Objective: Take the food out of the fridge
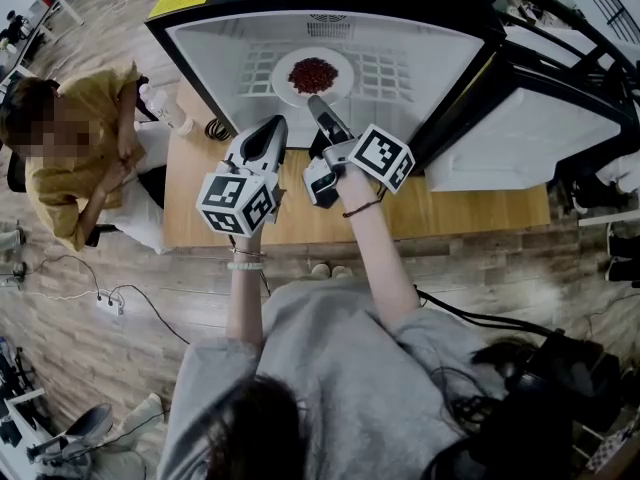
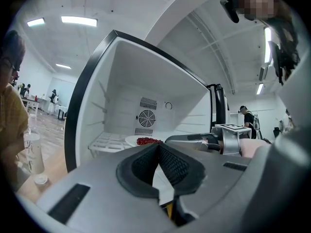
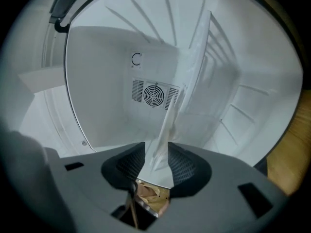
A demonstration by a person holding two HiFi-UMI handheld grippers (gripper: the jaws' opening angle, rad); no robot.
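A white plate (image 1: 287,80) heaped with red food (image 1: 313,73) rests on the wire shelf (image 1: 390,68) inside the open fridge (image 1: 450,38). My right gripper (image 1: 315,102) reaches into the fridge, rolled onto its side, with its jaws at the plate's near rim. In the right gripper view the plate (image 3: 170,120) shows edge-on between the wide-apart pads of that gripper (image 3: 158,165), with no firm squeeze visible. My left gripper (image 1: 272,124) hovers just outside the fridge's front, to the left, with nothing in it. Its pads meet at the tips (image 2: 156,147), and beyond them lie the food (image 2: 148,141) and the right gripper (image 2: 194,140).
The fridge stands on a wooden table (image 1: 470,213), its door (image 1: 520,138) swung open to the right. A person in a yellow top (image 1: 75,148) sits at the left. A clear cup (image 2: 34,152) stands on the table left of the fridge.
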